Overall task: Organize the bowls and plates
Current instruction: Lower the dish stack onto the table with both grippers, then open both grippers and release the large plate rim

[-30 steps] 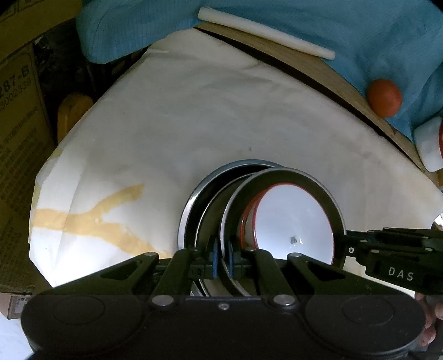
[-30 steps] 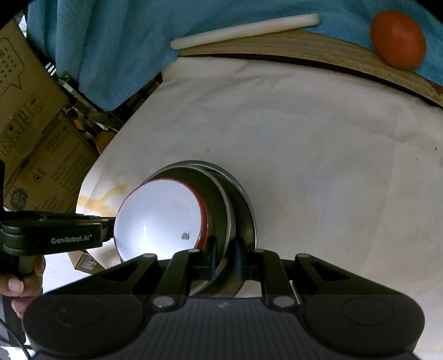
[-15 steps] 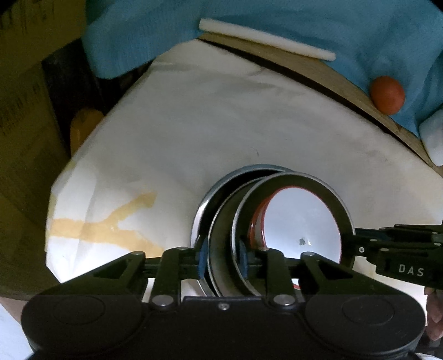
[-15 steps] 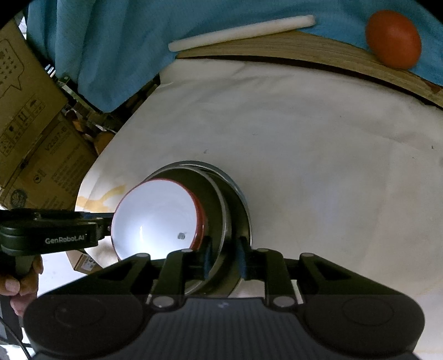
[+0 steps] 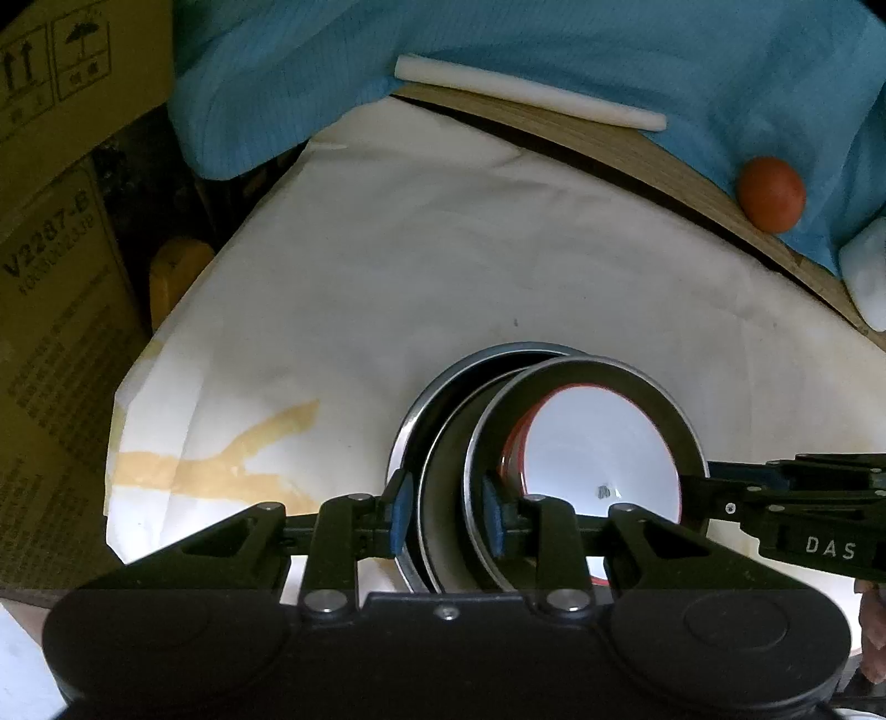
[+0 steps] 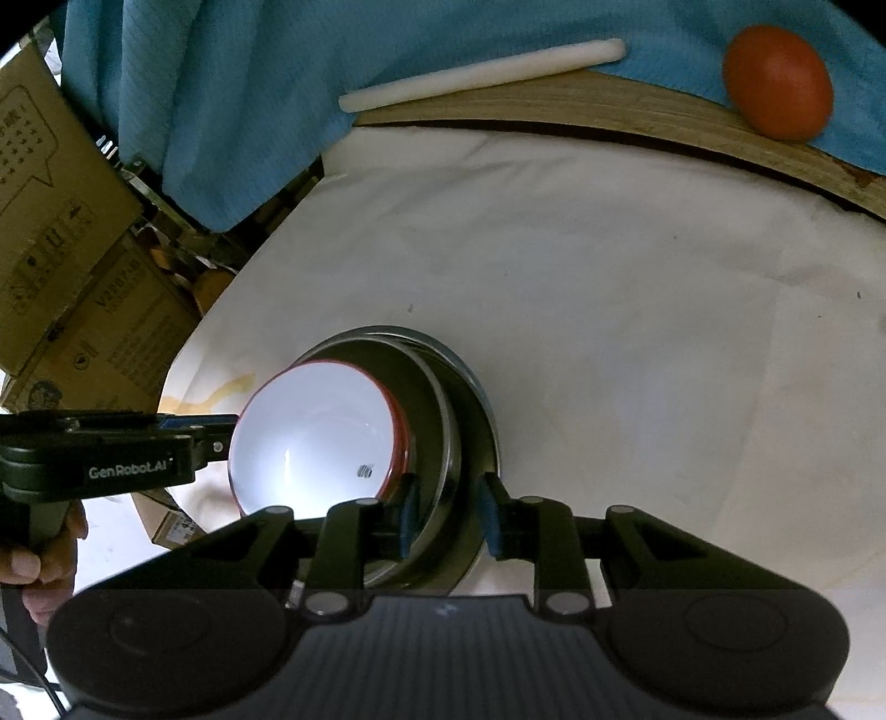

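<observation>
White red-rimmed bowl (image 6: 310, 437), perhaps steel-grey pans (image 5: 443, 498), blue cloth (image 5: 554, 50).

Three steel bowls (image 5: 443, 531), one white bowl (image 5: 598, 448)

**Both tools parted wide**

The left tool (image 5: 447, 518) has its blue pads (image 5: 400, 512) set apart. The right tool (image 6: 448, 515) is likewise spread. In each view the other tool enters level, from 3 and 9 o'clock.
</observation>
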